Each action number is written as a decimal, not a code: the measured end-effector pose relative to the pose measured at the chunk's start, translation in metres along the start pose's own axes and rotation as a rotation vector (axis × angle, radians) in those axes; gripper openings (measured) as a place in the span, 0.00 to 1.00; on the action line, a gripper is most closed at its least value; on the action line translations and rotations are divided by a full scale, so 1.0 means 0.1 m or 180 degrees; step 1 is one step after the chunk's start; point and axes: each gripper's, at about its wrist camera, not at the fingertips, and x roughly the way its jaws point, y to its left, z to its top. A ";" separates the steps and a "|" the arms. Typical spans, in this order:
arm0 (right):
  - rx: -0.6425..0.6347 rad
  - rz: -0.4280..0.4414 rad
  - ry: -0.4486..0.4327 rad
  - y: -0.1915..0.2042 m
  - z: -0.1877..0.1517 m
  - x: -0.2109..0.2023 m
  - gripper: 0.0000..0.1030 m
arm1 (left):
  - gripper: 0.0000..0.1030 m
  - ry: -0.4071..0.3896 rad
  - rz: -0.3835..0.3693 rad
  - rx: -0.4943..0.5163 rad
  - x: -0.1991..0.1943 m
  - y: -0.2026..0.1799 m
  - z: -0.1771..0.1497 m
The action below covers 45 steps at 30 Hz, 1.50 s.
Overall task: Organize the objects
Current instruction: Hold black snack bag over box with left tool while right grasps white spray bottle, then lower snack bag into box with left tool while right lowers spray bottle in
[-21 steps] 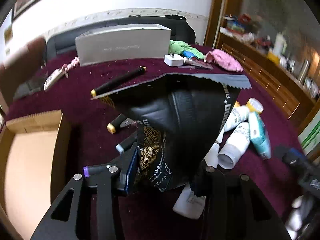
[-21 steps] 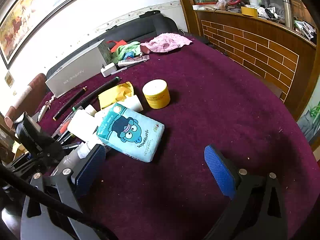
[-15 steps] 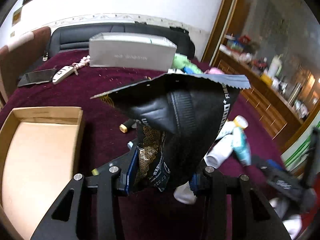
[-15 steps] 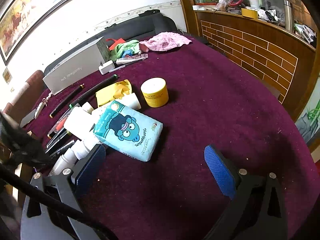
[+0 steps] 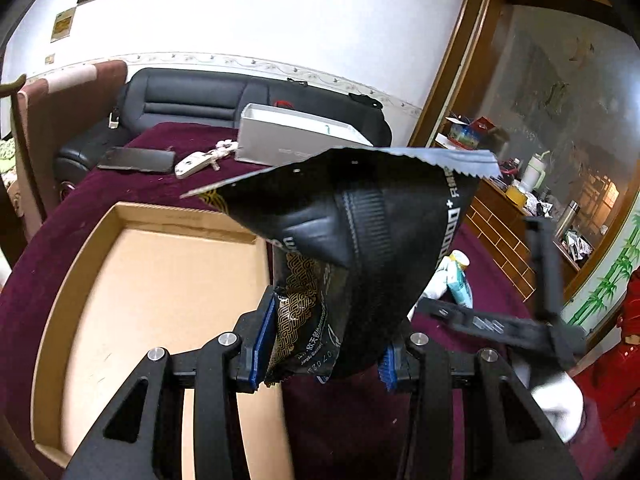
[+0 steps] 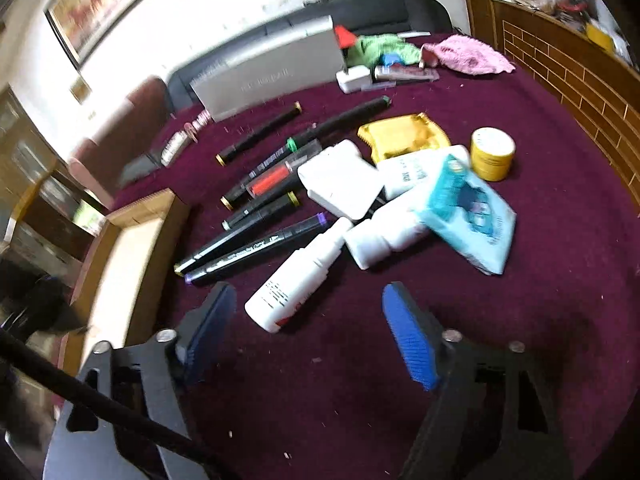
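My left gripper (image 5: 325, 354) is shut on the lower end of a black snack packet (image 5: 372, 240) with gold patterning, held upright in the air. Below and to its left lies an open cardboard box (image 5: 80, 272) with a bare floor. My right gripper (image 6: 309, 300) stands open just above the maroon tablecloth, with nothing between its blue pads. A white spray bottle (image 6: 296, 280) lies right ahead of its fingertips. Behind that are several black markers (image 6: 256, 248), a white bottle (image 6: 384, 236), a flat white case (image 6: 340, 184) and a light blue tissue pack (image 6: 472, 216).
A yellow jar (image 6: 492, 154) and a yellow packet (image 6: 400, 136) sit further back. A long grey box (image 6: 268, 76), a white charger, green and pink cloths (image 6: 468, 54) line the far side. A phone (image 5: 136, 160) and key fob (image 5: 196, 162) lie beyond the cardboard box.
My left gripper has carried the black packet leftward, from above the markers to beside the cardboard box. My right gripper has swung left, from the tissue pack toward the white spray bottle and markers.
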 end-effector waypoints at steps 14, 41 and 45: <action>0.0382 -0.0442 0.0000 0.05 0.10 0.09 0.49 | 0.37 -0.0020 0.0191 -0.0102 -0.17 0.44 -0.20; -0.0057 0.0574 0.0222 0.74 0.12 -0.17 0.27 | 0.37 0.0195 0.0120 -0.0094 -0.38 0.71 0.04; -0.0281 0.0847 0.0416 1.26 0.13 0.04 0.27 | 0.37 0.0427 0.0307 0.0068 -0.08 0.87 0.26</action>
